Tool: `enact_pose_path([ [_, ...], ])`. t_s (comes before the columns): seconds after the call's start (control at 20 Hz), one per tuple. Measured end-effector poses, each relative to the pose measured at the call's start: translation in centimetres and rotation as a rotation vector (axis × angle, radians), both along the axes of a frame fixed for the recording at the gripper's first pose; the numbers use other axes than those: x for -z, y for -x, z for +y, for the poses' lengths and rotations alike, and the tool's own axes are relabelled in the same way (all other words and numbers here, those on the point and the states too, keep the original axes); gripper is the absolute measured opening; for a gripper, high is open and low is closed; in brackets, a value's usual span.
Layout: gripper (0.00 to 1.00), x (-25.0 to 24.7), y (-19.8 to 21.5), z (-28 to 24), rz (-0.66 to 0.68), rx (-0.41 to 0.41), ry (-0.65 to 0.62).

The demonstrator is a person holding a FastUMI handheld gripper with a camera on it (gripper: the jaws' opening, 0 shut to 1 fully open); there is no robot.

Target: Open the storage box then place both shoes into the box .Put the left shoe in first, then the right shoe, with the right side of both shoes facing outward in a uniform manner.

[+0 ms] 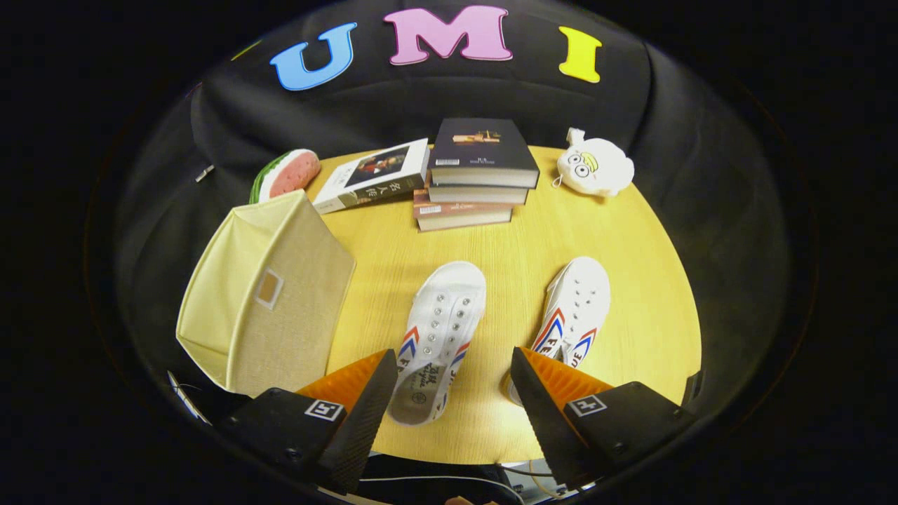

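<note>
Fingers (452,393) spread wide above two white shoes (442,337), closed storage box (266,301) beside them

The gripper (452,356) has two wedge-shaped fingers (365,414) that taper to narrow tips and stand wide apart. The inner face of each finger has a fine, grainy texture, and its upper side is ribbed with close ridges. Each finger sits on a boxy, flat-topped block (280,428). Each block carries a small square marker (324,410), white with a black blocky pattern. Small round screws (287,453) are sunk into the blocks' near faces. Below and between the blocks a thin, pale cable (435,480) runs across, and a few finer wires (533,471) sit beside the right block.
</note>
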State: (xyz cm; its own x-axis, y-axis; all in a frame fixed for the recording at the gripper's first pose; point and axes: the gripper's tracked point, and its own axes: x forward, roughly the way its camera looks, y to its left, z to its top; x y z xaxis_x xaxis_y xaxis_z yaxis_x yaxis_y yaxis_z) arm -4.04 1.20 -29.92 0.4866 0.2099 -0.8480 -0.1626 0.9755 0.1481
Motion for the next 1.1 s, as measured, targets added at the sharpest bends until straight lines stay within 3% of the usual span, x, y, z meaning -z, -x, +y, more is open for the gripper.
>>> enact_pose_path([
  [0.4,0.98,7.8,-1.9,-0.5,0.176,0.051,-0.098],
  [0.65,0.91,10.0,-2.3,1.2,0.277,0.015,-0.174],
  [0.85,0.7,9.8,-2.4,2.0,0.344,0.003,-0.261],
  [0.9,0.46,10.0,-2.5,2.3,0.355,0.011,-0.267],
  [1.0,0.35,10.3,-2.6,1.6,0.382,0.033,-0.246],
  [1.1,0.15,10.3,-2.5,1.8,0.391,0.079,-0.284],
])
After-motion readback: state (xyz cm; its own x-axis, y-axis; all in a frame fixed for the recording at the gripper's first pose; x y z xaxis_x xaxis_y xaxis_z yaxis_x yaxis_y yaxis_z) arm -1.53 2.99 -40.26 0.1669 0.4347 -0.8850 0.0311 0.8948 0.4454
